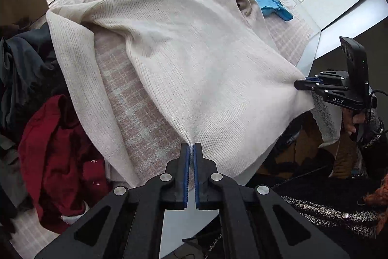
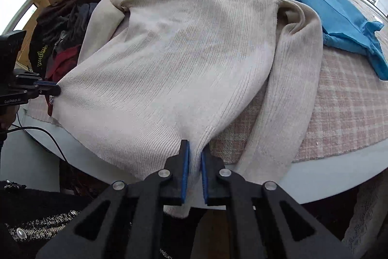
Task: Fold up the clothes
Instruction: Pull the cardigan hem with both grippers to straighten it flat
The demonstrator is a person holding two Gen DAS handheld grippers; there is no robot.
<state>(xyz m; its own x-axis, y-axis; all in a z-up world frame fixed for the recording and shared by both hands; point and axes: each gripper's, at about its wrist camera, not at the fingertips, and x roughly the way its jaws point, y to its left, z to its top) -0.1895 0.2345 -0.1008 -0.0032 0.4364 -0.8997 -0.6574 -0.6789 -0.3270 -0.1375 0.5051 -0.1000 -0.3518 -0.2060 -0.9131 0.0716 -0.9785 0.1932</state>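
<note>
Sweater [image 2: 174, 60] cream, ribbed, spread flat; left gripper [image 1: 193, 146] pinching hem; right gripper [image 2: 194, 146] pinching hem

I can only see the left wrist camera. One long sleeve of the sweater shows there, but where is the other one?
Observer: The other sleeve lies stretched out on the checked cloth, to the right of the sweater body.
Visitor: Anything in that pile of clothes I'm missing?
Observer: Yes, a dark garment with yellow print sits at the edge of the pile, above the red one.
</note>
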